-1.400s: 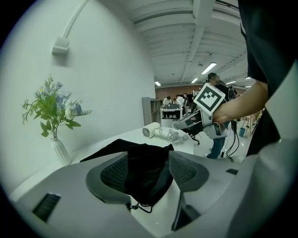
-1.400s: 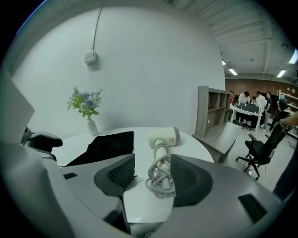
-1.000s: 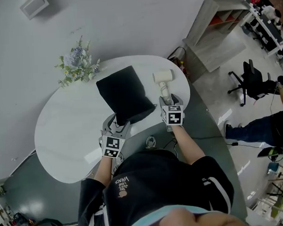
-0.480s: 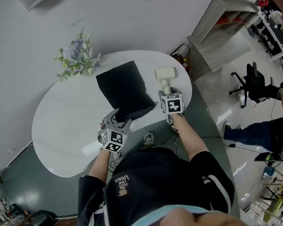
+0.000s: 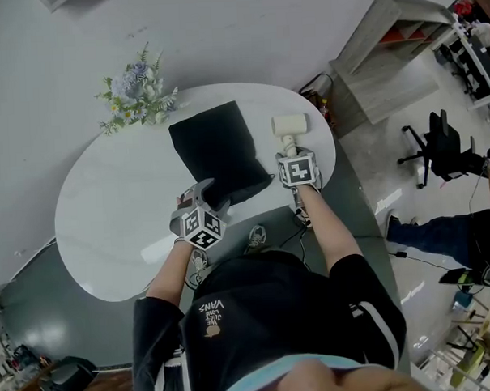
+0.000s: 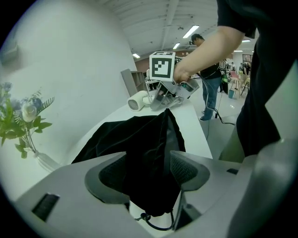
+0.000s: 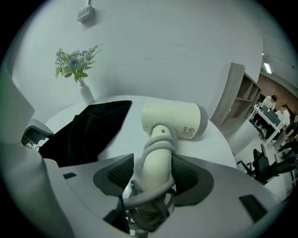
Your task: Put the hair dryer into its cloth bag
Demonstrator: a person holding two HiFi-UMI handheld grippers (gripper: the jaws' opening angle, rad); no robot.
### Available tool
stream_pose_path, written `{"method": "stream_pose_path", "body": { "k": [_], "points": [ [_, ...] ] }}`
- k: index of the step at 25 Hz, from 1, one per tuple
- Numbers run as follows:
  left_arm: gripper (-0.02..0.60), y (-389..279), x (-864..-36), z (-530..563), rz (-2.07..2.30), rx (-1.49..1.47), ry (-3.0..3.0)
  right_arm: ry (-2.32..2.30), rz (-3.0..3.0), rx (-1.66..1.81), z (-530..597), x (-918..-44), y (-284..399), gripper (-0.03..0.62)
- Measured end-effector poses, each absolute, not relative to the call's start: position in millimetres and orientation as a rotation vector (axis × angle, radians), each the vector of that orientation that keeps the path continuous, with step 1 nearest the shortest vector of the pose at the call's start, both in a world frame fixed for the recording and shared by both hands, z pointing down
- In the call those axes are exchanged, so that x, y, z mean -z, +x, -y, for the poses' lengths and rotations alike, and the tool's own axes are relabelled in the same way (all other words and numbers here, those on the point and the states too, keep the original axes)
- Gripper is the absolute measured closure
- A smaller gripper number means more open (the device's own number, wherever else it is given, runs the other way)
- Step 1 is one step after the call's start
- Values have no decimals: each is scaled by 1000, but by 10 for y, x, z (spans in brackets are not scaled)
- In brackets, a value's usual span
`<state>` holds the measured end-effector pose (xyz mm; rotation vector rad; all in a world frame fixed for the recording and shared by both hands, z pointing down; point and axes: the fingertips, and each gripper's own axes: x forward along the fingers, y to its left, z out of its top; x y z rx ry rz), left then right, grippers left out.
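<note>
A black cloth bag point(image 5: 218, 147) lies flat on the white oval table point(image 5: 108, 213), its near end toward me. My left gripper point(image 5: 206, 191) is at that near end. In the left gripper view, bunched bag cloth point(image 6: 149, 153) fills the gap of the left gripper point(image 6: 148, 163), which is shut on it, and a drawstring loop hangs below. A cream hair dryer point(image 5: 289, 126) lies to the right of the bag. My right gripper point(image 5: 291, 154) is shut on the dryer's cord-wrapped handle point(image 7: 156, 162). Its barrel point(image 7: 174, 118) points away across the table.
A vase of flowers point(image 5: 135, 94) stands at the table's far left edge. The table's right edge runs just beyond the dryer. A wooden shelf unit point(image 5: 385, 55), an office chair point(image 5: 437, 146) and a seated person point(image 5: 445, 222) are off to the right on the floor.
Both grippers have edged forward over the table. The left one has turned and its cube sits closer to the bag's near end. The right one is closer to the dryer's barrel.
</note>
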<state>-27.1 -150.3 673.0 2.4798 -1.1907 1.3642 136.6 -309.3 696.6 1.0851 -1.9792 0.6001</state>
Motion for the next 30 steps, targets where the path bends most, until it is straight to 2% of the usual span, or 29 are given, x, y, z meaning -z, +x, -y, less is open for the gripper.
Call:
{"method": "stream_pose_path", "body": {
  "k": [9,14,18,22,30],
  "points": [
    [299,-239,-6931,1553,1075,-1543,2458,1119,1978,-596,3155,-6970,1412,364],
    [441,-208,-6918,1563,1064,-1575,2478,1137,1998,-613,3133,-6951,1461,368],
    [513,-234,-6888,1605,1080,-1547,2492,1163,2011,-626,3118,-6951,1488,376],
    [535,-238,-6829,1652,1096,-1479,2494,1177,2028,-650,3038,-6915,1514,382],
    [542,-267,-6698,1736,1120,-1344,2470,1221,2107,-790,2749,-6706,1504,382]
  ]
}}
